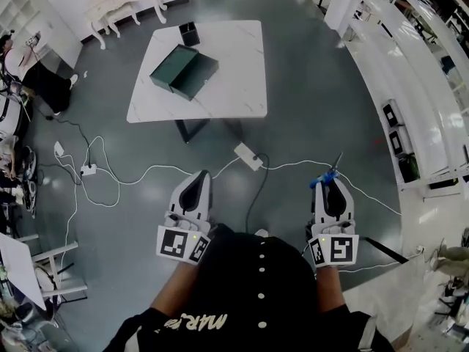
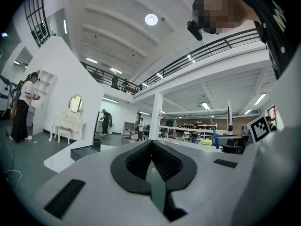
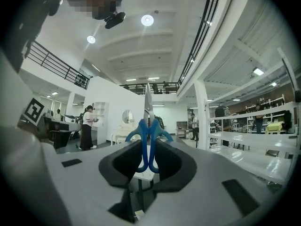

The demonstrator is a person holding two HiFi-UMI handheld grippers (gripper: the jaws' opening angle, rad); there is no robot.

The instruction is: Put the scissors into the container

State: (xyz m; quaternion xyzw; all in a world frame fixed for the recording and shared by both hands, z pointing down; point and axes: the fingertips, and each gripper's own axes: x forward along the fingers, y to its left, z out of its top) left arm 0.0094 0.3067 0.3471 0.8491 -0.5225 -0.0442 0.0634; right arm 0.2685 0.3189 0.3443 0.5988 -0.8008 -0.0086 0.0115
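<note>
Blue-handled scissors (image 1: 327, 176) stand upright in my right gripper (image 1: 327, 182), blades pointing forward and away from me. In the right gripper view the pads press on the blue handles of the scissors (image 3: 142, 134), with the steel blades rising above my right gripper (image 3: 148, 144). My left gripper (image 1: 199, 176) is shut with nothing in it, and its pads meet at the tip in the left gripper view (image 2: 151, 144). A dark green container (image 1: 185, 72) lies open on the white table (image 1: 238, 83) far ahead. The container (image 2: 84, 151) shows small at the left in the left gripper view.
A small black box (image 1: 189, 33) stands at the table's far edge. A power strip (image 1: 249, 156) and white cables (image 1: 110, 174) lie on the floor between me and the table. White shelving (image 1: 410, 123) runs along the right. A person (image 1: 33, 75) is at the left.
</note>
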